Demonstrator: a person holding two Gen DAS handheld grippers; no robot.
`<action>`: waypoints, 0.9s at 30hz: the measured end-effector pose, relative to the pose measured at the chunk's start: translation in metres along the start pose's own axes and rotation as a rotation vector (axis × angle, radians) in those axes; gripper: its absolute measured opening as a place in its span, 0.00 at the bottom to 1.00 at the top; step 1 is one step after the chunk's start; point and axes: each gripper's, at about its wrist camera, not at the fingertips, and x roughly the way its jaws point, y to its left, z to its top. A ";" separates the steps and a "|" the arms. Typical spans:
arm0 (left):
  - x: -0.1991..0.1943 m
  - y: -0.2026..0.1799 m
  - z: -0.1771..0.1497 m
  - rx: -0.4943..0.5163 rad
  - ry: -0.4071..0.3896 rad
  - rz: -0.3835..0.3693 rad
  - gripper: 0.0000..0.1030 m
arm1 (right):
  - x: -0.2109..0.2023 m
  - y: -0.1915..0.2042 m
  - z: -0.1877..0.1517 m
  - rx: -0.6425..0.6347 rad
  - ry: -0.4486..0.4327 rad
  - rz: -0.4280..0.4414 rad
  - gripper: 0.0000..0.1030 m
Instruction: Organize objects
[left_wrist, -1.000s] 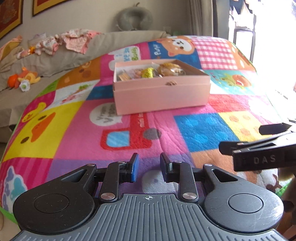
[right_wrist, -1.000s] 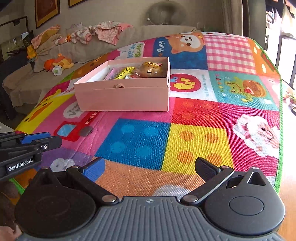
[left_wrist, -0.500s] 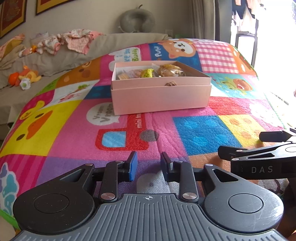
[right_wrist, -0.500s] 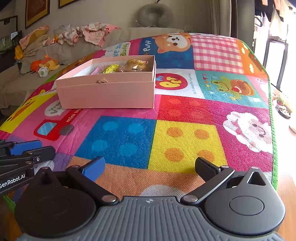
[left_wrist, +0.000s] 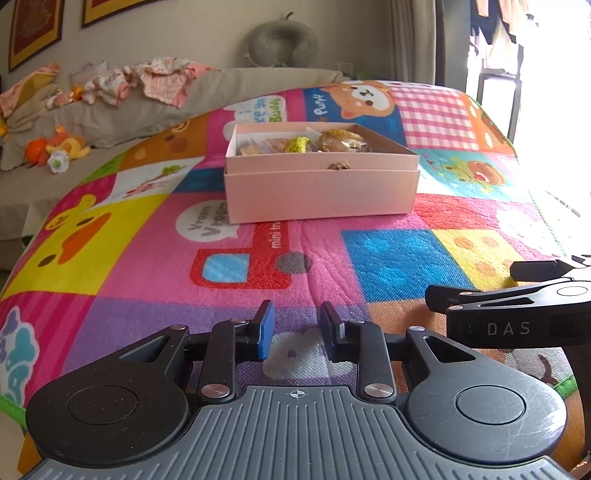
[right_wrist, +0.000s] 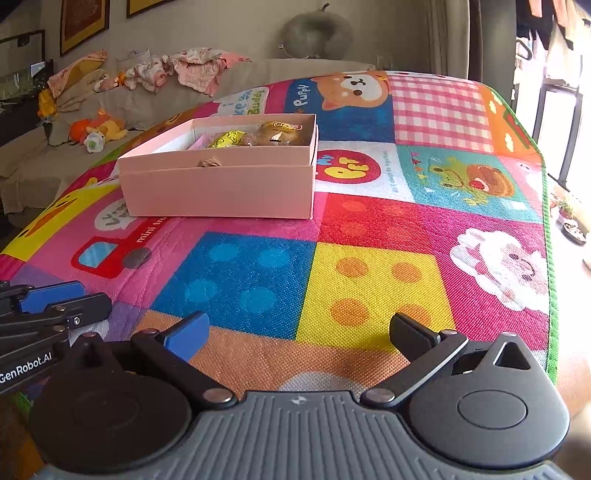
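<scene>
Straight ahead in the left wrist view, a pink box sits on the bright play mat, a little above the middle of the frame. It is well apart from the left tongs, which are at the bottom middle. The box's long side runs left to right across the picture. The left tongs are almost closed, with only a small gap, and nothing is in them. The box is open on top. Inside are a yellow packet, a round brown wrapped snack and some smaller snacks at the left that are too small to name. A little brown knot sticks out of the front wall. The right tongs poke in at the right edge.

Up and to the left in the right wrist view is the same pink box, seen from its right corner. The right tongs at the bottom are spread wide and hold nothing. The left tongs show at the left edge. No loose things lie on the mat, so I think the tidying is nearly done. The left tongs point most squarely at the box.
</scene>
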 end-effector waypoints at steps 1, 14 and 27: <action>0.000 0.000 0.000 0.000 -0.001 -0.002 0.29 | 0.000 0.000 0.000 0.000 0.000 0.000 1.00; 0.005 0.000 0.002 0.016 -0.015 -0.021 0.29 | 0.001 -0.001 0.000 0.004 -0.001 0.003 1.00; 0.007 0.001 0.001 0.018 -0.021 -0.019 0.30 | 0.000 0.002 -0.001 0.009 -0.001 0.002 1.00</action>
